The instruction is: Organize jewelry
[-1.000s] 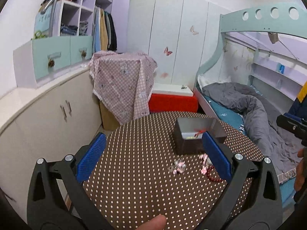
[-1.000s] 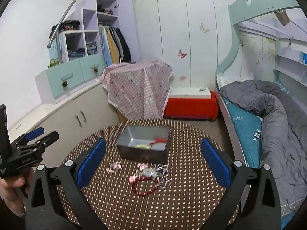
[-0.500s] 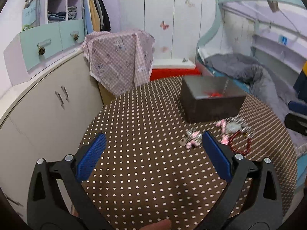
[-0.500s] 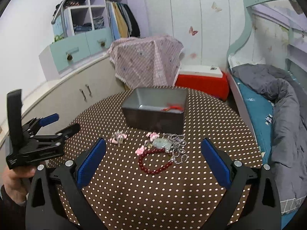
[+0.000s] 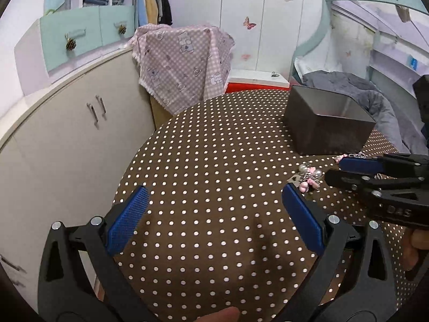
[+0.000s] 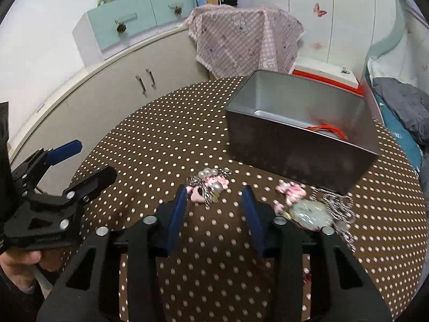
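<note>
The pink-and-pearl charm cluster [image 6: 210,185] lies on the dotted tablecloth [image 6: 214,281] just ahead of the right gripper [image 6: 214,201], nearer its left pad and stretched crosswise to the fingers. That gripper's jaws have just been closing yet grasp nothing; the cluster sits beyond the tips. The left gripper [image 5: 214,201], farther off, hangs released. The grey box [image 6: 300,145] stands behind.

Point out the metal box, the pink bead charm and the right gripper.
metal box [image 6: 295,158], right wrist view, front wall
pink bead charm [image 6: 211,186], right wrist view, bead cluster
right gripper [image 6: 214,198], right wrist view, between the fingertips
</note>
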Demonstrator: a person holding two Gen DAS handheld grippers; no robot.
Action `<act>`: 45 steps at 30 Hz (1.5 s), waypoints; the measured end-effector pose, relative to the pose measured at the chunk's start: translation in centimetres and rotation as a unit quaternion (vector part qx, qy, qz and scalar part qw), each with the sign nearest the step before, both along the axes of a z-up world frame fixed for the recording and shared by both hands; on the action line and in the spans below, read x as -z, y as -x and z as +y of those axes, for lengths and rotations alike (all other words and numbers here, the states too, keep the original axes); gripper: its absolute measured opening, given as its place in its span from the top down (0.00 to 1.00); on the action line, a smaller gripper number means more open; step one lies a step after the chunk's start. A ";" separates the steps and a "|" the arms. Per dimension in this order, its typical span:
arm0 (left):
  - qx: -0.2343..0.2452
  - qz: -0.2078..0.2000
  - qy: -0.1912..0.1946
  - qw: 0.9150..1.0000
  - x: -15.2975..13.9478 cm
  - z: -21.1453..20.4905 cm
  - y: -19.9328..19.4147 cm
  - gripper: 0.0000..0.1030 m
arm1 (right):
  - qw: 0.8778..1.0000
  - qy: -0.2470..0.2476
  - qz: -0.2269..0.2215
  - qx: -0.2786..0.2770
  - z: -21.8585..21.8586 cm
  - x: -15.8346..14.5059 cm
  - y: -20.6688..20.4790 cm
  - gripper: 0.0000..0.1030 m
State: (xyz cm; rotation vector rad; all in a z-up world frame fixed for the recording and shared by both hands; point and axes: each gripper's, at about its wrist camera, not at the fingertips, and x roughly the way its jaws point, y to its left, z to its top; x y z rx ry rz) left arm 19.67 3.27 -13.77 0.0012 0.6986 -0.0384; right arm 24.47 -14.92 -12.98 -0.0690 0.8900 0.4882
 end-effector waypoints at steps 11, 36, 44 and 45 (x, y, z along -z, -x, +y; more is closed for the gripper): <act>0.010 0.008 0.004 1.000 0.4 -0.4 -0.4 0.06 | 0.999 -0.041 0.005 -0.005 -1.7 -0.3 0.3 0.92; 0.136 0.083 -0.006 0.987 2.2 -7.6 -5.3 0.86 | 0.995 -0.093 -0.019 0.020 -8.0 -1.9 4.0 0.92; 0.140 0.070 0.016 0.988 1.7 -5.5 -3.2 0.86 | 0.995 -0.096 -0.017 0.020 -8.4 -1.7 4.2 0.92; 0.133 0.069 0.009 0.989 1.7 -5.4 -3.3 0.86 | 0.995 -0.095 -0.016 0.019 -8.3 -1.6 4.2 0.92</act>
